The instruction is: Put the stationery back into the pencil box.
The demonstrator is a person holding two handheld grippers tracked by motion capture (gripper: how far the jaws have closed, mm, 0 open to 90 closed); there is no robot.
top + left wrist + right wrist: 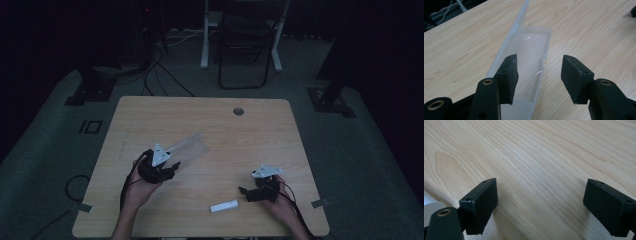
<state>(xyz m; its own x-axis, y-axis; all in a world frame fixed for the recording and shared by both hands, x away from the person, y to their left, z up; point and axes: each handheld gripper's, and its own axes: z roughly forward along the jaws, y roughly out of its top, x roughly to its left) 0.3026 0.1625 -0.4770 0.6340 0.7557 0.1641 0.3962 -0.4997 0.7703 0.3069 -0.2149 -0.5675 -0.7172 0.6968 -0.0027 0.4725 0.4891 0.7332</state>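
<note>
The long translucent plastic case [529,62] runs lengthwise straight ahead of the left tongs [539,75], parted and empty above its near end; the right tongs [541,202], also apart, hover well off over the bare surface [536,157].

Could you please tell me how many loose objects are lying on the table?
2: a clear box, lid open, left of centre ahead of the left gripper; a white tube at the near edge, beside the right gripper.

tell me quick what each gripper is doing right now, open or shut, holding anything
Left gripper: jaws open, holding nothing; the clear plastic box lies open on the table under them.
Right gripper: jaws open wide over bare table, holding nothing.
</note>
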